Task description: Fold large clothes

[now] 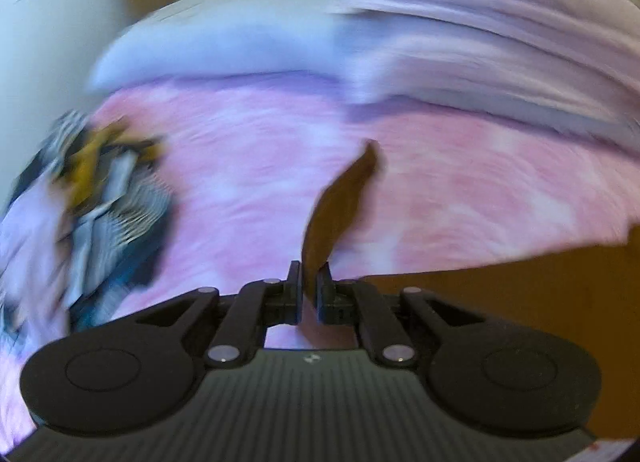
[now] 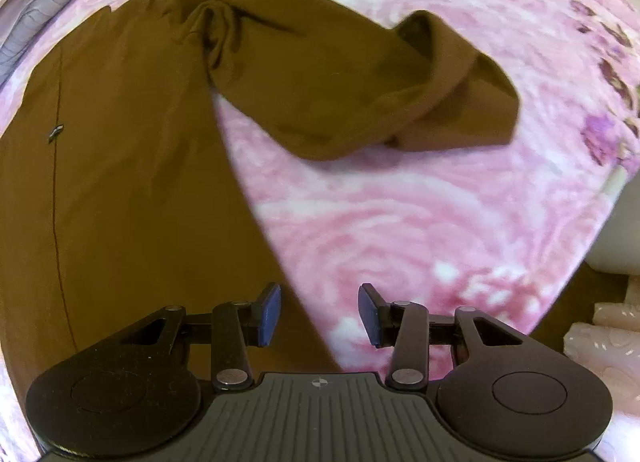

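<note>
Across the left wrist view, which is motion-blurred, a striped garment (image 1: 108, 213) in blue, white and yellow lies bunched at the left edge on the pink bedspread (image 1: 248, 165). At centre, the left gripper (image 1: 308, 294) has its jaws drawn nearly together on a narrow fold of the brown garment (image 1: 340, 201), which rises from between the pads toward mid-frame. Along the top and upper right, a pale lavender blanket (image 1: 500, 41) lies in heaped folds at the far side of the bedspread. At lower right, more brown fabric fills the corner beyond the bedspread's edge.

Across the right wrist view, the brown garment (image 2: 120, 181) spreads flat over the left half of the frame, a dark seam running down it near the left edge. From its top centre a twisted length of the same cloth reaches right and ends in a rumpled cuff at upper right. Below centre, the right gripper (image 2: 320, 314) has its jaws apart with nothing between the blue pads (image 2: 270, 314); the left pad is over the garment's edge, the right over the pink bedspread (image 2: 400, 221). At far right, a purple floral print (image 2: 608, 101) marks the bedspread.
</note>
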A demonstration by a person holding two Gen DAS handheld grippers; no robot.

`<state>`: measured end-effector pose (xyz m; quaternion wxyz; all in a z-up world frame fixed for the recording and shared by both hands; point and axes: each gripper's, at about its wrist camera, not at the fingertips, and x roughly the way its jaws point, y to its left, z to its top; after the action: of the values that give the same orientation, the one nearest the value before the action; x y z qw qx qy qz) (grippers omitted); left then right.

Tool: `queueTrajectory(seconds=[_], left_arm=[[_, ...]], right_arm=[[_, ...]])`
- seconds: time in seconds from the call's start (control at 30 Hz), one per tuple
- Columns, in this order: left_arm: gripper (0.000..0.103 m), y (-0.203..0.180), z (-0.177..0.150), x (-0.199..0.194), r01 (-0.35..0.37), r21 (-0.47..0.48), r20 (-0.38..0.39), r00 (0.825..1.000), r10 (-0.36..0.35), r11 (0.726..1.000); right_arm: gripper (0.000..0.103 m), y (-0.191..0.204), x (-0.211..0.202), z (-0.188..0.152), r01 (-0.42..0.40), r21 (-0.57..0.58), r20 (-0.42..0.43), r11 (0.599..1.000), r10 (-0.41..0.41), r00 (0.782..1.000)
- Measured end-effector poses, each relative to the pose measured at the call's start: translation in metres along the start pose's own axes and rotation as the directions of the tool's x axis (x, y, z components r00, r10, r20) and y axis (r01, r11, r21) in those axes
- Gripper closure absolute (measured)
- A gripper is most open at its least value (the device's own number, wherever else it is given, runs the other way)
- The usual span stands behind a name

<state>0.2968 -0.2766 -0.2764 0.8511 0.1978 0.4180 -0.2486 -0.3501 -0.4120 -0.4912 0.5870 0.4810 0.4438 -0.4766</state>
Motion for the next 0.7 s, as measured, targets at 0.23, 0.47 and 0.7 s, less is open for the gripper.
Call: queueTrajectory(seconds=[0.23, 0.47, 0.7], left_arm=[[0.081, 0.064, -0.028, 0.012, -0.125, -0.119, -0.114, 0.987, 0.111, 0.985], [0.077, 0.125, -0.078, 0.044, -0.148, -0.279, -0.202, 0.975, 0.093, 0.949], [0.069, 0.166, -0.082, 0.072, -0.149, -0.483, -0.138, 0.986, 0.093, 0.863]], right_arm=[[0.063, 0.018, 0.007, 0.006, -0.014, -0.073, -0.018, 0.997, 0.013, 1.000], [0.063, 0.019, 0.013, 0.007, 0.007, -0.102, -0.038, 0.995, -0.011, 0.999], [0.063, 0.029, 0.018, 0.001, 0.029, -0.155, -0.047, 0.988, -0.036, 0.998]])
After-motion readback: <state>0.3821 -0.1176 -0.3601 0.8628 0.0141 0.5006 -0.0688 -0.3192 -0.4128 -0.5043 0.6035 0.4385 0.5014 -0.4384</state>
